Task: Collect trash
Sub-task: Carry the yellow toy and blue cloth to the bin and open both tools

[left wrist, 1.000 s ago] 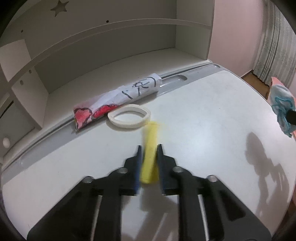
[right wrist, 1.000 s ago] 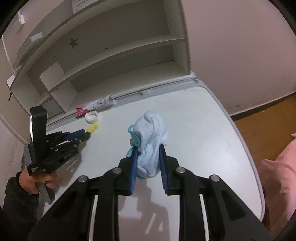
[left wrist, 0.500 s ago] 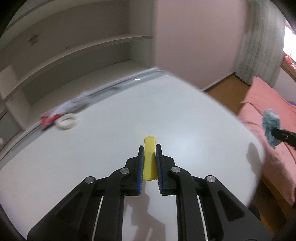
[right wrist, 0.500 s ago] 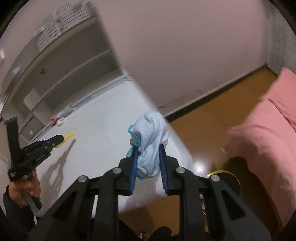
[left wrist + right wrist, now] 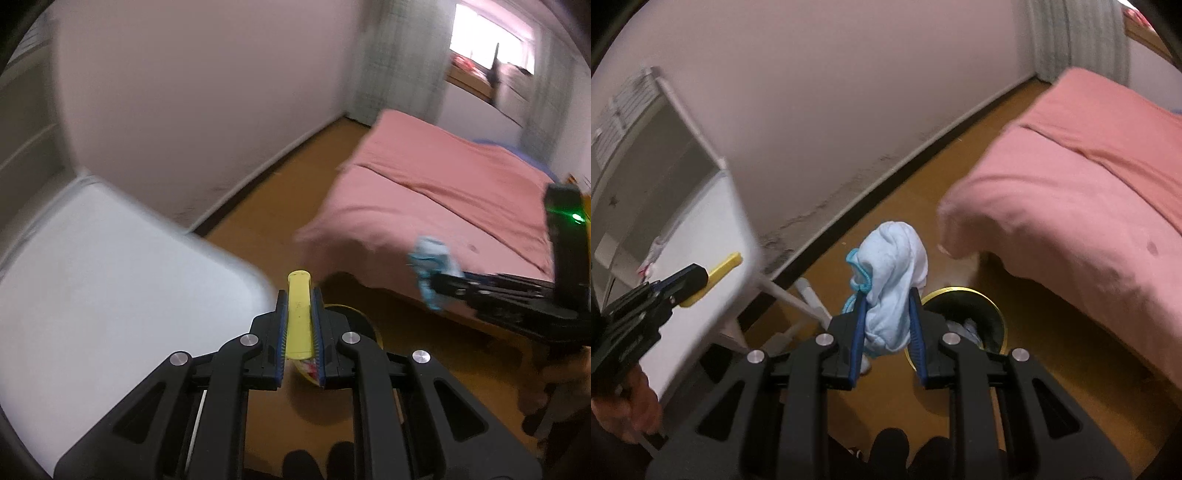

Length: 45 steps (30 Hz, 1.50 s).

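My left gripper (image 5: 299,295) is shut on a flat yellow strip (image 5: 299,317) and holds it in the air past the white desk's corner (image 5: 236,273). My right gripper (image 5: 886,299) is shut on a crumpled light-blue mask (image 5: 892,280) above the floor. A black bin with a gold rim (image 5: 975,306) stands on the floor right under the right gripper, with some paper inside; it shows partly behind the left fingers (image 5: 354,317). The left gripper and strip show at the left of the right wrist view (image 5: 720,267). The right gripper and mask show at the right of the left wrist view (image 5: 432,273).
A bed with a pink cover (image 5: 1089,166) stands to the right of the bin. The white desk (image 5: 713,236) with its legs stands to the left. The wooden floor (image 5: 886,199) runs between them along a white wall. More trash lies far back on the desk (image 5: 650,258).
Both grippers have swung right, away from the desk top, carrying their items toward the floor by the bed. The bin has come into view under them. Both grips are unchanged.
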Tool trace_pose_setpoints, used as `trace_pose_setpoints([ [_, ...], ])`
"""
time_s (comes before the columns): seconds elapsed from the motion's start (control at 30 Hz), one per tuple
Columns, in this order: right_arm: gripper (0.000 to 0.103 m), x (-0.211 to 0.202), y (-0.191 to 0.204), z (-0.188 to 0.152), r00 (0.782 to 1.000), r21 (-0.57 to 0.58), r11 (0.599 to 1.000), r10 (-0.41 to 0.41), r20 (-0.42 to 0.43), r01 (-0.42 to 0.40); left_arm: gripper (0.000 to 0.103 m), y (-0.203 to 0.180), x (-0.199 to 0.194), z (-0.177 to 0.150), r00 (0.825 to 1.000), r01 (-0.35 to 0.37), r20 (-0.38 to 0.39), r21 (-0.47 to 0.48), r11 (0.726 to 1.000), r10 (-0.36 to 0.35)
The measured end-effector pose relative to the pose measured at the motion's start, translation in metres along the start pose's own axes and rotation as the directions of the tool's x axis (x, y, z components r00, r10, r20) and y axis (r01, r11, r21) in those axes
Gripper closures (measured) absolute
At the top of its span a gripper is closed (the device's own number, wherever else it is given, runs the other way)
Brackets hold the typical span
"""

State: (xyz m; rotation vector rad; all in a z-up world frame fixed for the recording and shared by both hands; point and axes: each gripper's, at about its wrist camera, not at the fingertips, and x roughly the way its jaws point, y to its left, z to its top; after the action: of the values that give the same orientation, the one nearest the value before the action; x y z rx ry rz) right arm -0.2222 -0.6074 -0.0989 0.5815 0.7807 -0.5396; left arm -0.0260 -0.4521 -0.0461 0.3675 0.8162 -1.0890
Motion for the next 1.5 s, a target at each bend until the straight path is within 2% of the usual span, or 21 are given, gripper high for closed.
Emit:
trace_pose_setpoints([
  [0.1, 0.081, 0.007, -0.025, -0.008, 0.999, 0.041, 0.999, -0.018, -0.029, 0.019, 0.092, -0.032, 0.027, -0.004, 0.998, 0.055, -0.045, 0.049, 0.997, -0.053],
  [0.27, 0.081, 0.026, -0.053, -0.019, 0.996, 0.079, 0.996, -0.034, -0.082, 0.041, 0.092, -0.057, 0.067, -0.011, 0.989, 0.107, -0.114, 0.069, 0.992, -0.098],
  [0.5, 0.081, 0.051, -0.066, -0.024, 0.99, 0.102, 0.993, -0.037, -0.133, 0.051, 0.092, -0.064, 0.107, -0.012, 0.979, 0.123, -0.171, 0.064, 0.99, -0.11],
  [0.83, 0.08, 0.076, -0.071, -0.014, 0.987, 0.115, 0.992, -0.038, -0.158, 0.057, 0.091, -0.067, 0.126, -0.017, 0.974, 0.148, -0.185, 0.062, 0.987, -0.134],
  [0.87, 0.076, 0.077, -0.072, -0.012, 0.987, 0.118, 0.991, -0.038, -0.156, 0.057, 0.091, -0.066, 0.128, -0.017, 0.973, 0.152, -0.185, 0.058, 0.987, -0.139],
  [0.9, 0.067, 0.078, -0.073, -0.011, 0.987, 0.12, 0.991, -0.04, -0.154, 0.059, 0.089, -0.065, 0.13, -0.017, 0.972, 0.154, -0.185, 0.053, 0.987, -0.142],
  [0.93, 0.063, 0.078, -0.074, -0.011, 0.988, 0.121, 0.991, -0.042, -0.151, 0.061, 0.087, -0.064, 0.133, -0.017, 0.971, 0.155, -0.189, 0.049, 0.987, -0.143],
  [1.0, 0.061, 0.078, -0.075, -0.009, 0.989, 0.124, 0.99, -0.044, -0.141, 0.061, 0.068, -0.063, 0.136, -0.016, 0.971, 0.152, -0.193, 0.05, 0.987, -0.139],
  [1.07, 0.061, 0.079, -0.077, -0.008, 0.989, 0.129, 0.99, -0.04, -0.141, 0.059, 0.062, -0.063, 0.137, -0.016, 0.972, 0.149, -0.191, 0.051, 0.988, -0.137],
  [1.33, 0.061, 0.075, -0.075, -0.005, 0.99, 0.128, 0.99, -0.043, -0.135, 0.061, 0.058, -0.065, 0.132, -0.012, 0.975, 0.147, -0.177, 0.061, 0.987, -0.135],
  [1.47, 0.059, 0.061, -0.063, 0.002, 0.993, 0.106, 0.993, -0.04, -0.112, 0.051, 0.047, -0.061, 0.109, -0.007, 0.981, 0.149, -0.134, 0.064, 0.987, -0.14],
  [1.5, 0.051, 0.056, -0.059, 0.005, 0.994, 0.098, 0.994, -0.037, -0.101, 0.047, 0.041, -0.06, 0.1, -0.005, 0.983, 0.149, -0.118, 0.064, 0.987, -0.141],
])
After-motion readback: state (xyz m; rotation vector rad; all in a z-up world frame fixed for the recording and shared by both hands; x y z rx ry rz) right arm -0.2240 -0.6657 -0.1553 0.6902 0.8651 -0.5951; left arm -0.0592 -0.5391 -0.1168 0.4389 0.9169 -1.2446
